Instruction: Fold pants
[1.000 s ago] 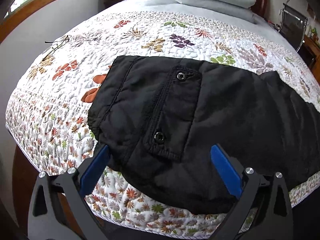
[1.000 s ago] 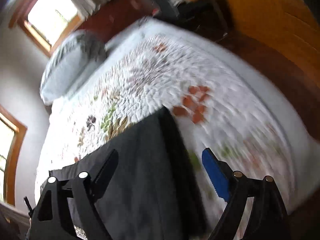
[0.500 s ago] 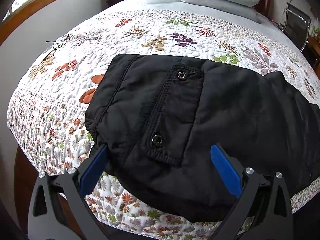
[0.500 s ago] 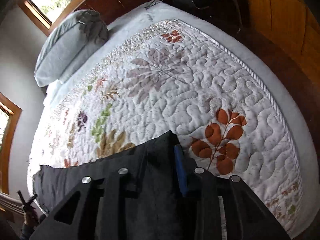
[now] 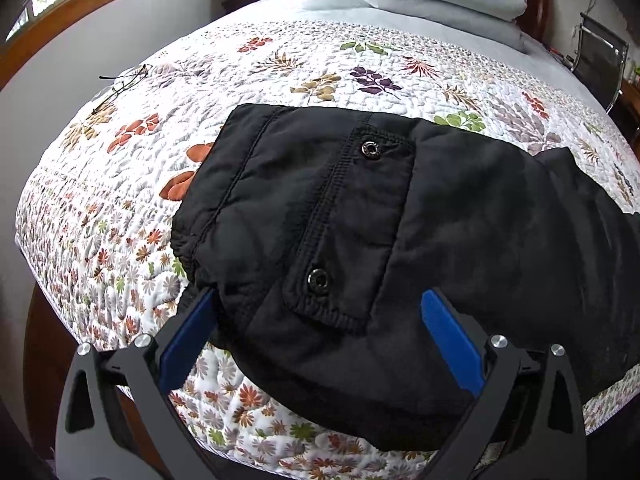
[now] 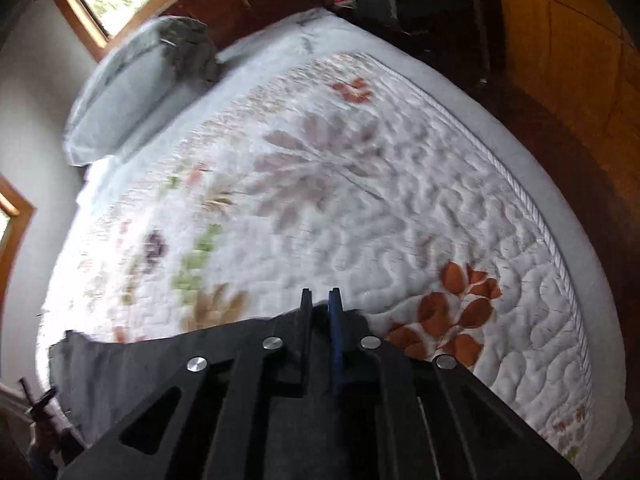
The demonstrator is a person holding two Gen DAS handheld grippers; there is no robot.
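Since a second ago, the right gripper (image 6: 319, 312) has gone from wide open over the cloth to fingers pressed together, pinching the far hem end of the black pants (image 5: 400, 240); the left gripper (image 5: 316, 320) has eased closer but keeps its blue fingers (image 5: 448, 336) spread, straddling the near waist corner without gripping. Those pants lie flat across the floral quilt (image 5: 280, 60), waistband toward the left edge, pocket flap and snaps facing up, legs running off right. Motion blur in the right wrist view makes it hard to say how much fabric is caught, probably both layers. To do this fold well, the left claw should close on the waistband edge, taking all layers, before the right lifts; then carry the hem over toward the waist with the cloth taut and edges aligned, keeping clear of the eyeglasses (image 5: 120, 84) near the quilt's far-left side.
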